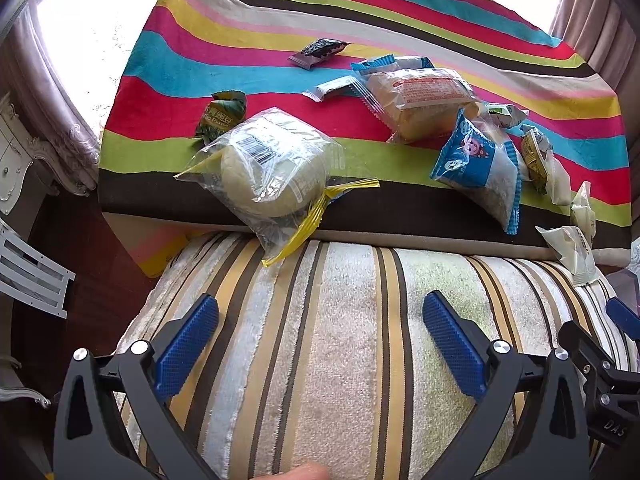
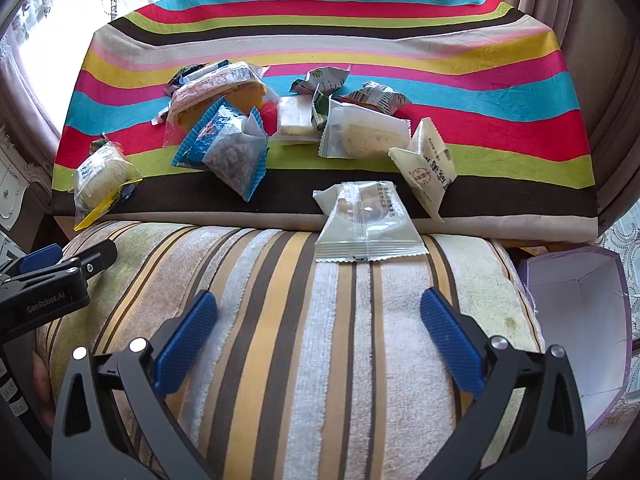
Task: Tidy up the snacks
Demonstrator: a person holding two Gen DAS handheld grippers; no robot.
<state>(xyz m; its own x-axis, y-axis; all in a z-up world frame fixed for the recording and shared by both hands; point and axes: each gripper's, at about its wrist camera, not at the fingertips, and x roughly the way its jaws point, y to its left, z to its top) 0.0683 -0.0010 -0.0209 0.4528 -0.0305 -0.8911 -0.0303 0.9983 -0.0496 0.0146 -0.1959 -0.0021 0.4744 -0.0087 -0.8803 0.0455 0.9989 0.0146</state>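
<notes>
Several wrapped snacks lie scattered on a striped cloth. A clear bag with a pale round bun hangs over the cloth's near edge, straight ahead of my left gripper, which is open and empty over a striped cushion. A blue-edged packet and a bread pack lie further right. My right gripper is open and empty over the same cushion. A white pastry packet lies just ahead of it on the cloth's edge. A white packet with a red logo stands beyond.
An open purple box with a white inside stands to the right of the cushion. Curtains hang behind and right of the cloth. White furniture and a white rack stand at the left. The left gripper's side shows in the right wrist view.
</notes>
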